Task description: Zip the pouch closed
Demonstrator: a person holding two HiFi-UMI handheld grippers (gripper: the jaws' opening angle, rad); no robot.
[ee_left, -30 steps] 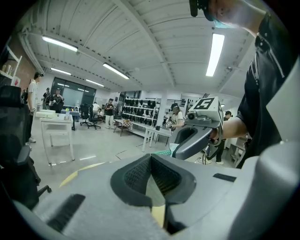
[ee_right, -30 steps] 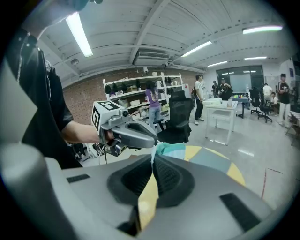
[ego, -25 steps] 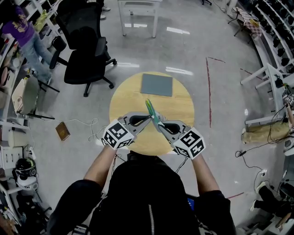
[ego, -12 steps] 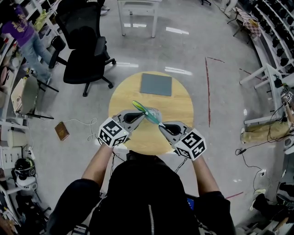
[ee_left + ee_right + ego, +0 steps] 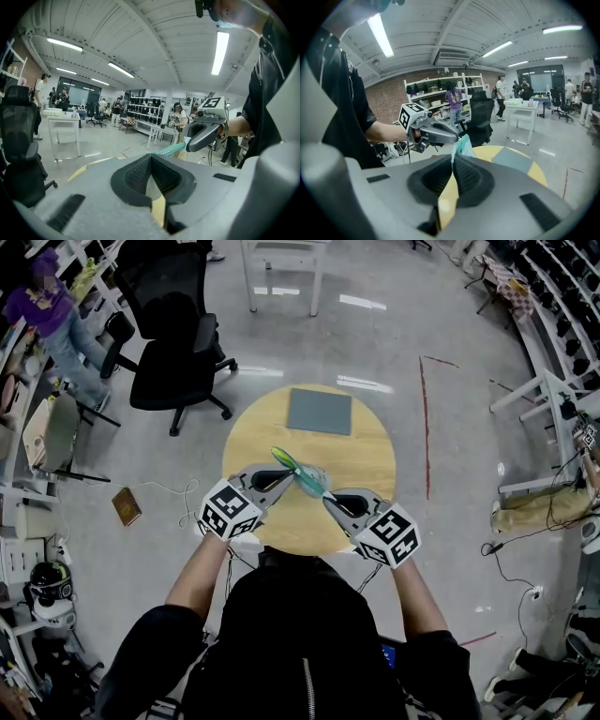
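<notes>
Tension is the point: we pinch the pouch [image 5: 302, 472] taut between left gripper [image 5: 287, 475] and right gripper [image 5: 327, 495], both clamped on it, so the zipper [image 5: 171, 149] likely slides.

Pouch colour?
Teal-green pouch; it shows best in the head view.

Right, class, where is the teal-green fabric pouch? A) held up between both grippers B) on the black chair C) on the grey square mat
A: the left gripper and right gripper each pinch an end of the teal-green fabric pouch above the round wooden table.
</notes>
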